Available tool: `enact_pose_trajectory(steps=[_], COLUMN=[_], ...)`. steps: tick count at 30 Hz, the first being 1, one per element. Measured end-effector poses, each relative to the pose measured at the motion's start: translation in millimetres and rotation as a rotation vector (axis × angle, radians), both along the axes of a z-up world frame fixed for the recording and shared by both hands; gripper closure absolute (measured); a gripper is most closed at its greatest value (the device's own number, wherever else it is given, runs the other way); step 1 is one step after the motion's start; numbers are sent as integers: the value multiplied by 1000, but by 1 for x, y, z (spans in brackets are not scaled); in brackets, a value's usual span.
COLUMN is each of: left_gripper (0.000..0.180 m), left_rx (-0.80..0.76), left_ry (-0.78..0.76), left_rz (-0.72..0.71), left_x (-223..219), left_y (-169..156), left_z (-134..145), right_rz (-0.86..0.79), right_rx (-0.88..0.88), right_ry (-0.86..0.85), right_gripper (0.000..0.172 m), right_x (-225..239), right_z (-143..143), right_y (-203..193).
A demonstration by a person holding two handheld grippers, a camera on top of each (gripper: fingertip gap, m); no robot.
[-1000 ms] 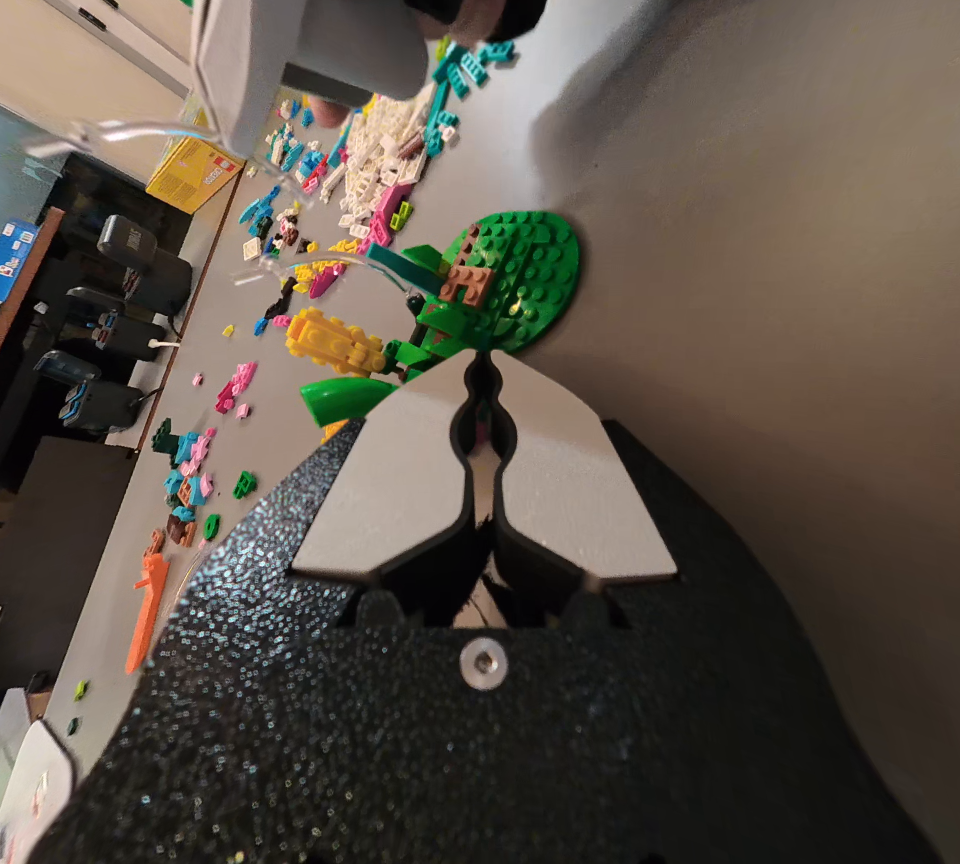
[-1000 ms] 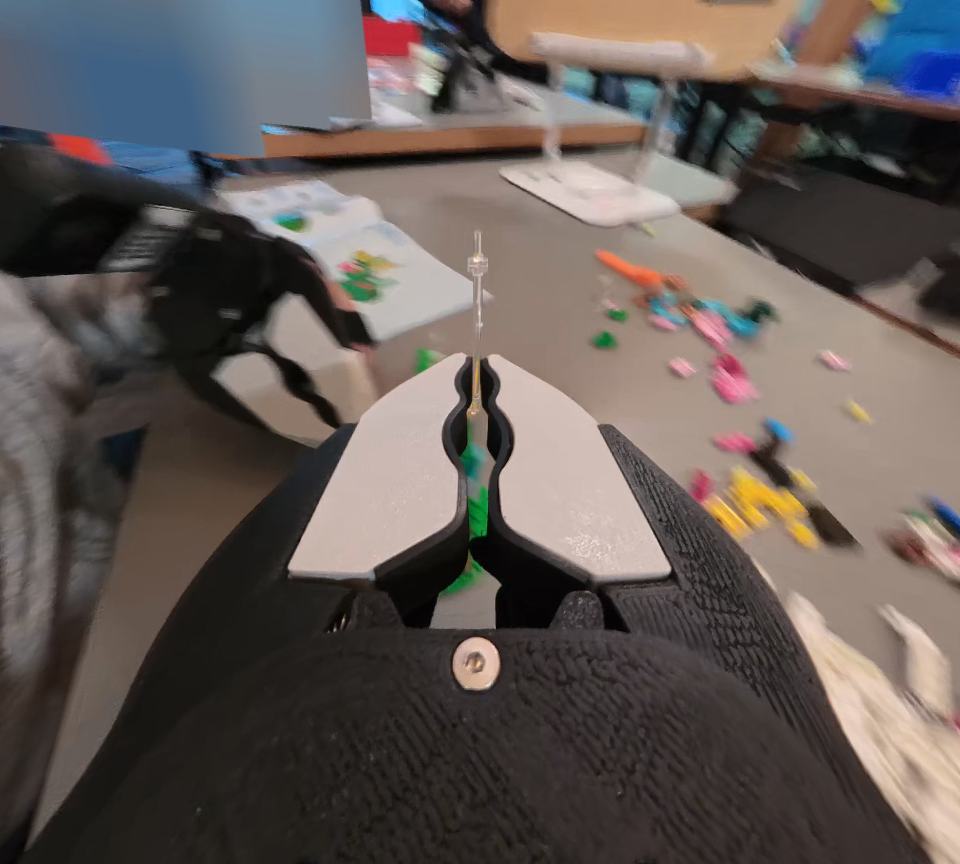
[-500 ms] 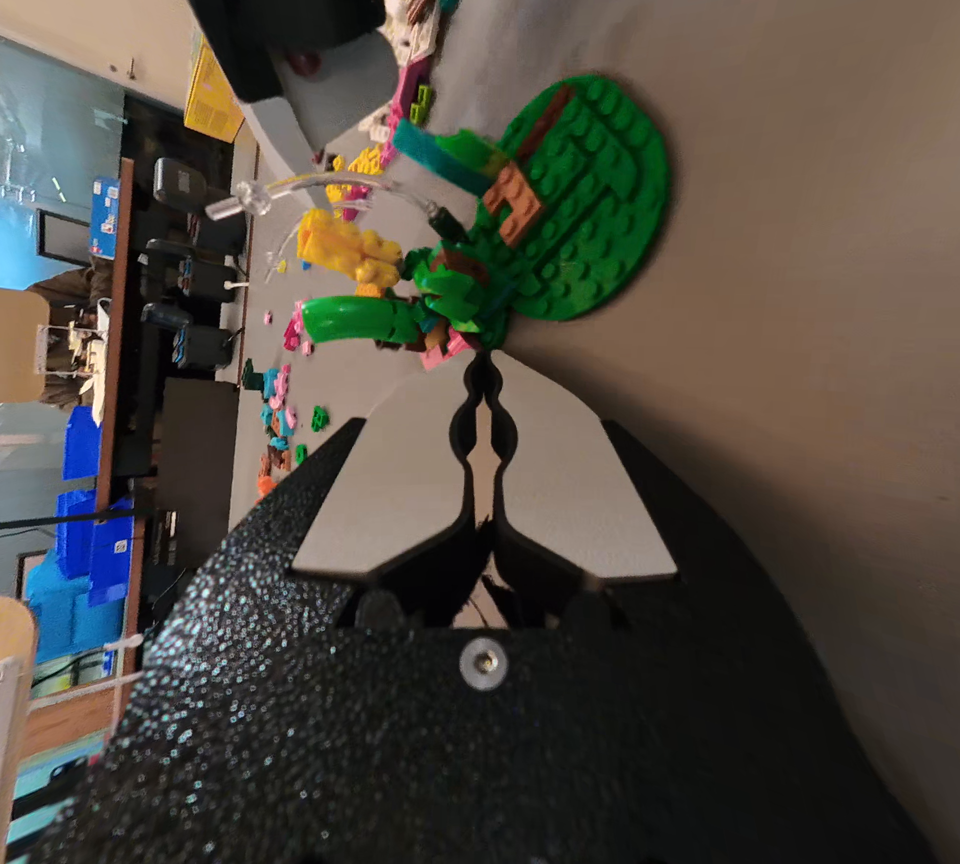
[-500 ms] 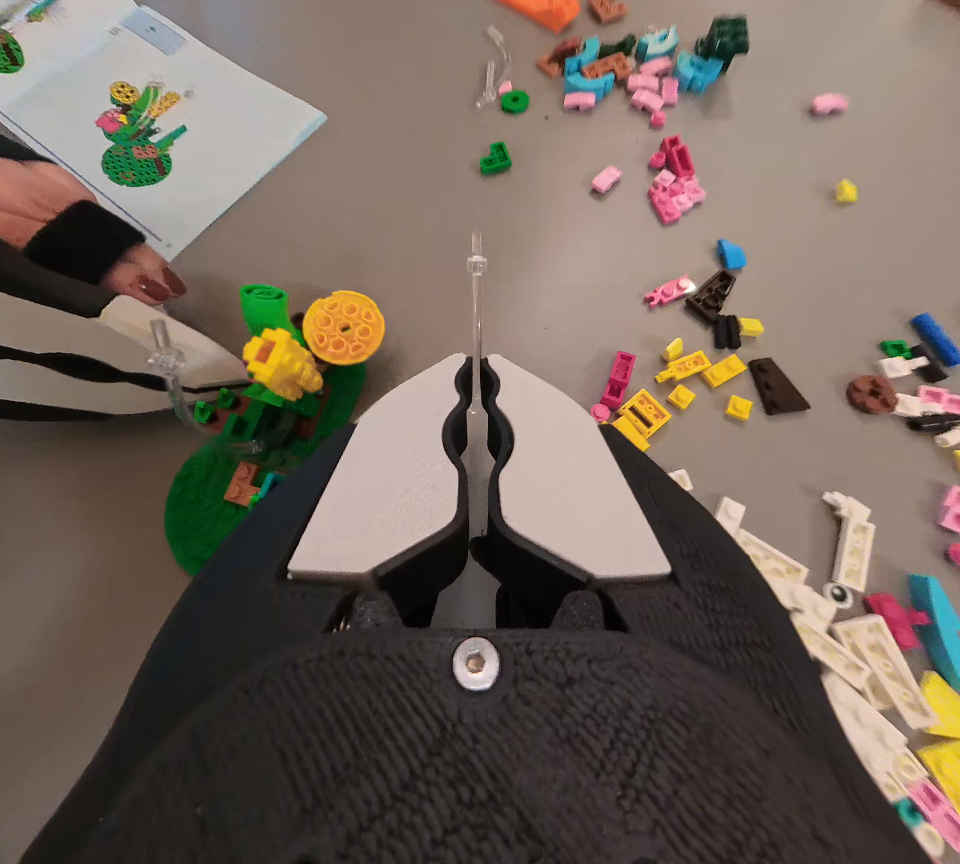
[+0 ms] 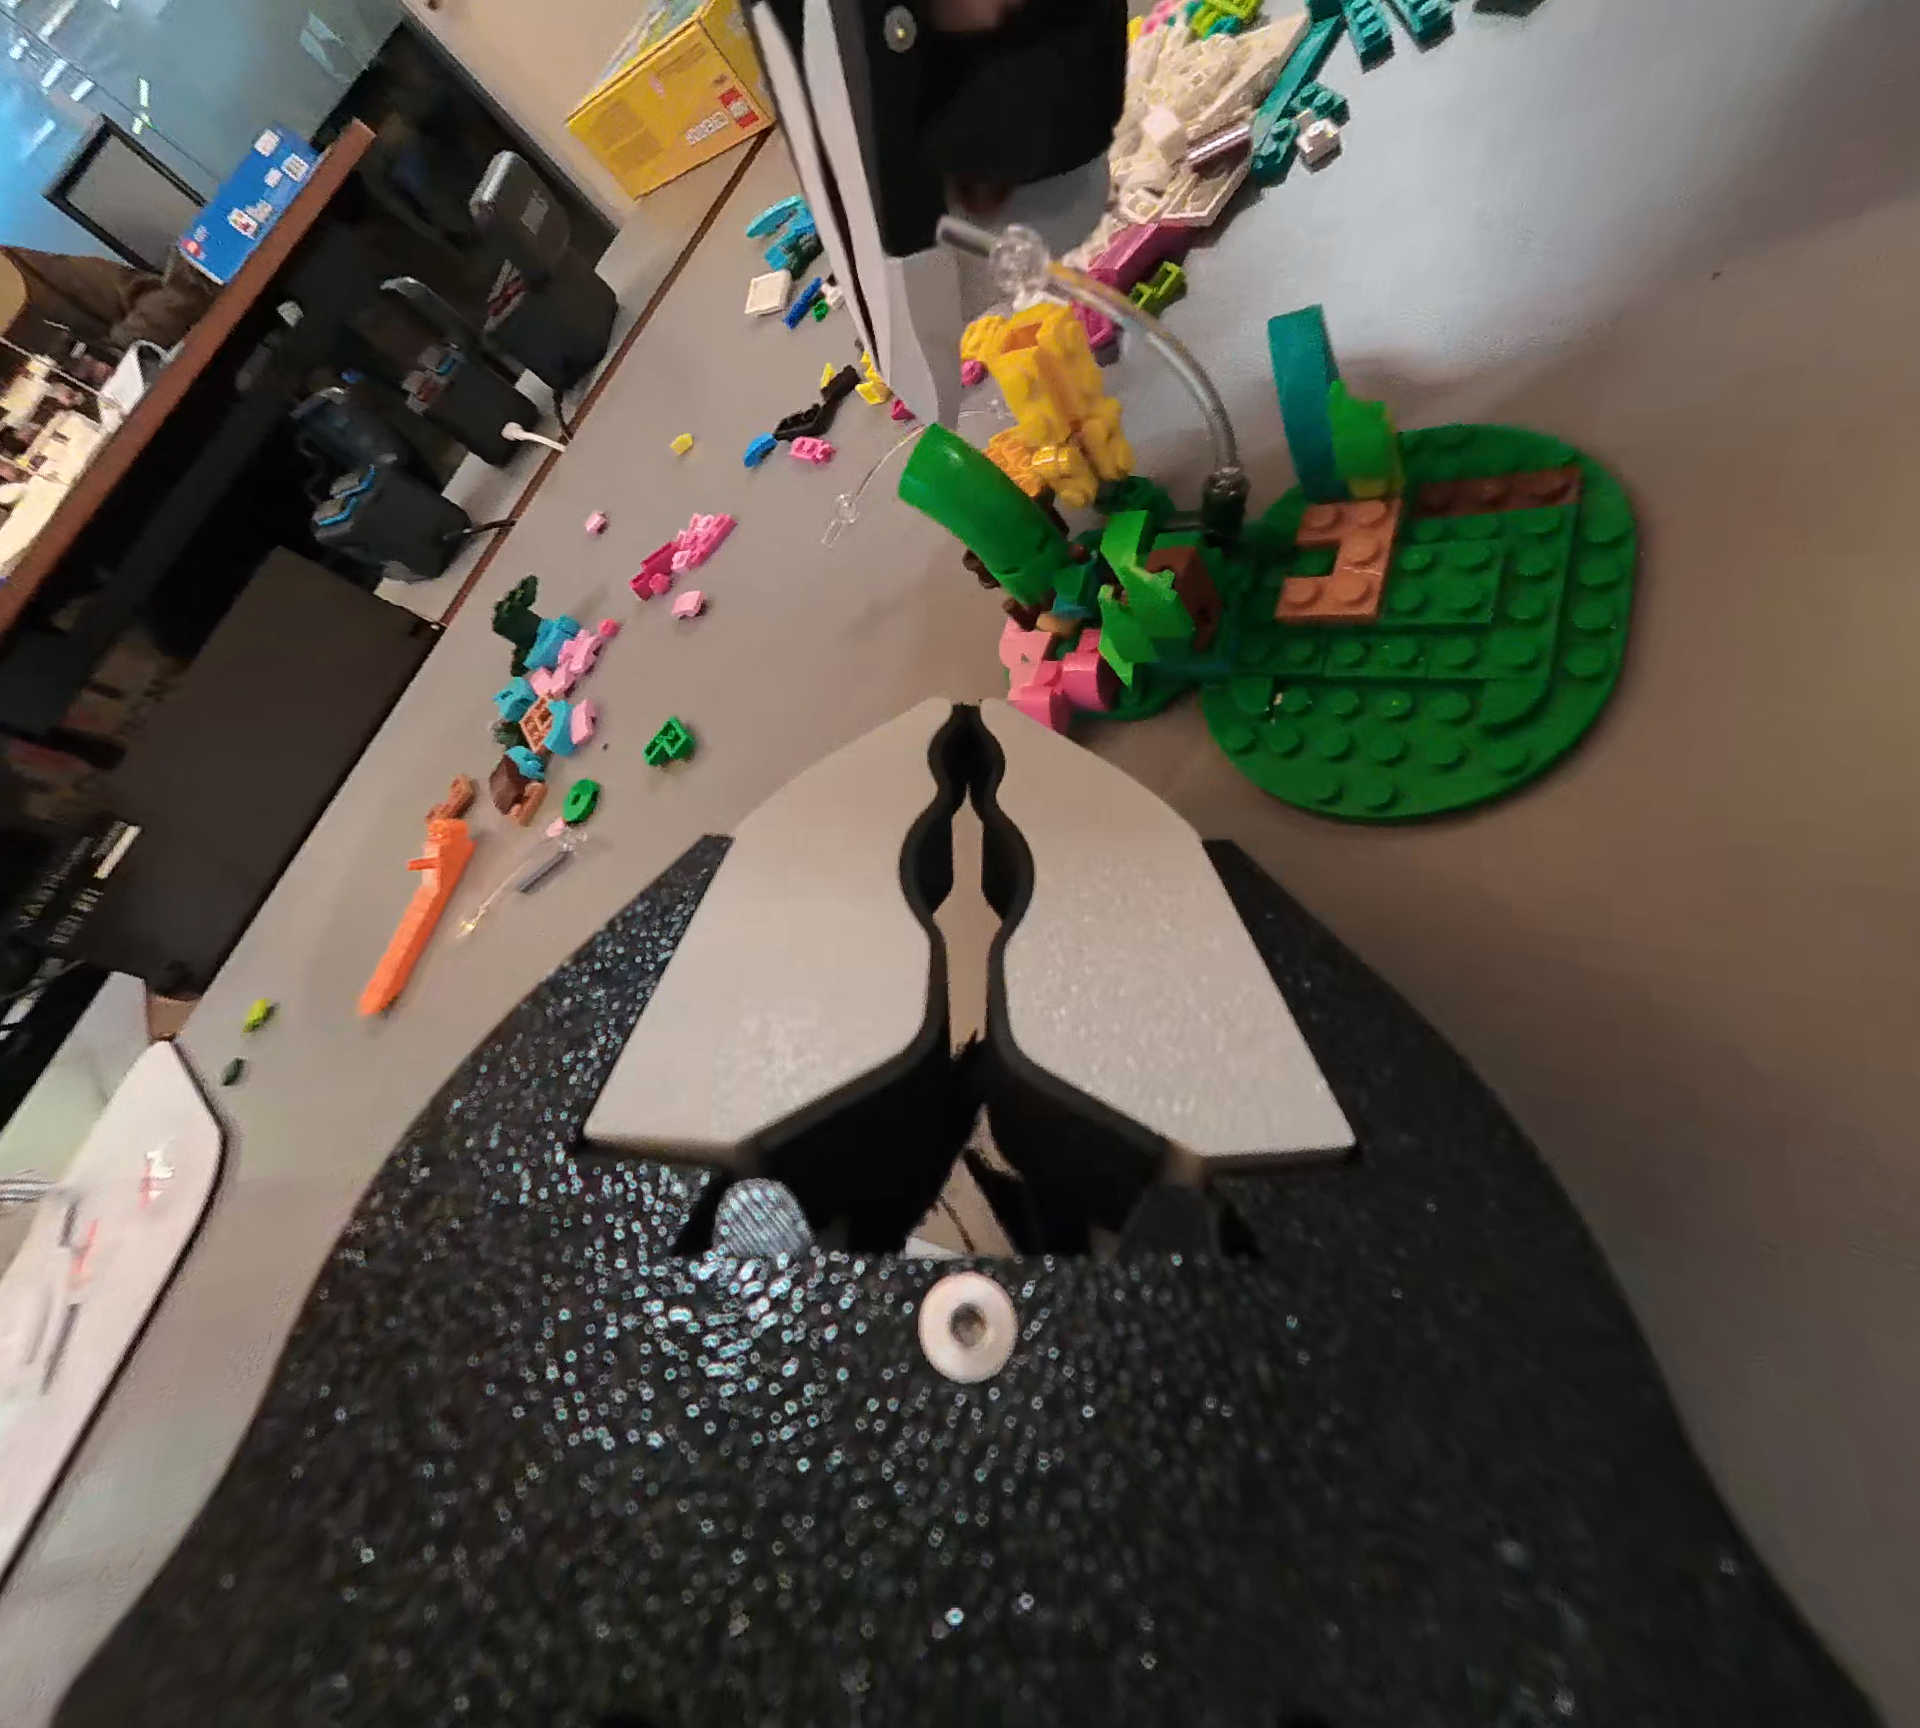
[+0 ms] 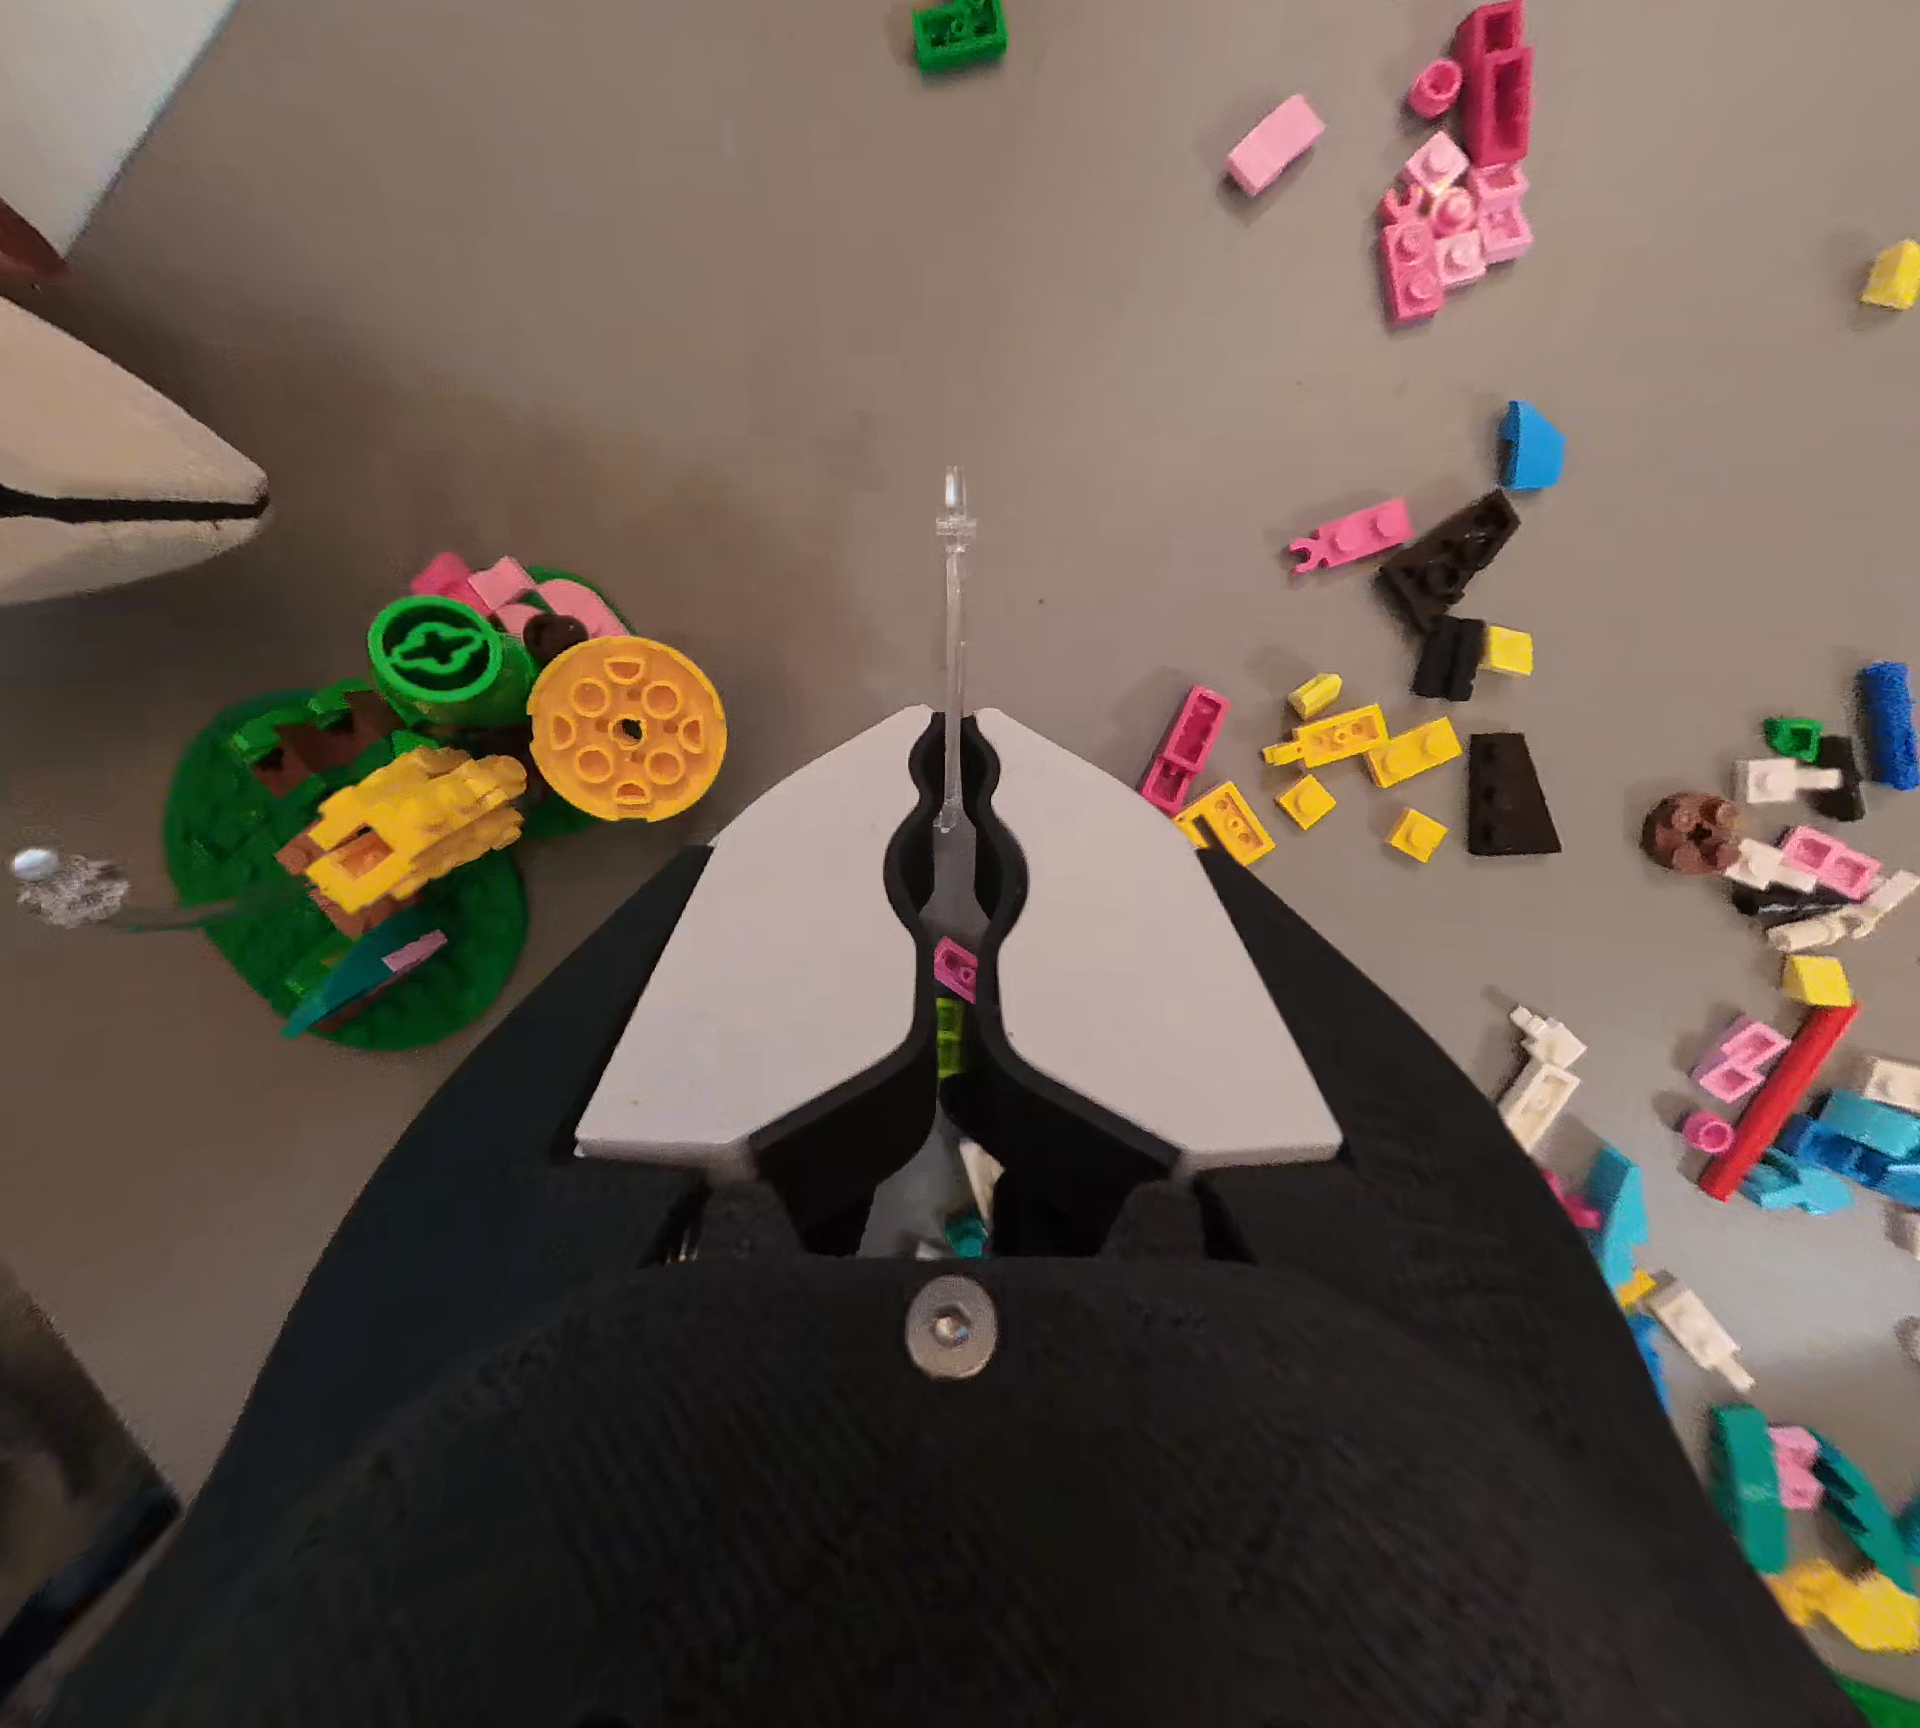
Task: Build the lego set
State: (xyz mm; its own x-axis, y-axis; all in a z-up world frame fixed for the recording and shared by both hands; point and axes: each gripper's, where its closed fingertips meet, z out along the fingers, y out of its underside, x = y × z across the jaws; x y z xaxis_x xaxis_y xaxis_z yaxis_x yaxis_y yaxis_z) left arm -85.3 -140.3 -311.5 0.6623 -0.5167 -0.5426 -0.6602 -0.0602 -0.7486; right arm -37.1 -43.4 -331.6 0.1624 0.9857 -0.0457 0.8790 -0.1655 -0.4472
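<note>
1. Fingers of our right gripper (image 6: 954, 728) are clamped on a clear thin rod (image 6: 952, 608); it sticks straight out past the tips, its knobbed end free above the grey table (image 6: 727, 224).
2. Our left gripper (image 5: 968, 710) has its fingers pressed together on nothing, tips just beside the pink bricks (image 5: 1060, 670) at the edge of the green brick model (image 5: 1434, 670).
3. From the right wrist view, the model sits low and left of the rod, with its orange round plate (image 6: 627, 729) and green cylinder (image 6: 436, 655) facing up.
4. A second clear curved rod (image 5: 1174, 359) already stands in the model.
5. We judge the grip narrow, so the rod could pivot; slow, straight moves suit it.
6. Loose bricks (image 6: 1455, 224) lie scattered right, well apart from the model.
</note>
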Motion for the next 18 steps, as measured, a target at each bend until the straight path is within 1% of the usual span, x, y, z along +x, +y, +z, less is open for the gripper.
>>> enact_pose_trajectory(steps=[2,7,11,18], left_gripper=[180,180,180,180], left_rx=[-15,-4,-7,-17], left_ry=[-13,12,18,12], left_rz=[-9,-32,-43,-62], left_x=[2,6,9,13], left_y=[0,-2,-3,-4], left_z=[-2,-2,-3,-4], right_rz=[30,96,116,121], right_rx=[4,24,64,114], right_ry=[-61,-192,-241,-273], right_gripper=[171,171,171,171], right_x=[1,1,-3,-4], right_z=[-1,-5,-5,-5], right_y=[1,1,3,4])
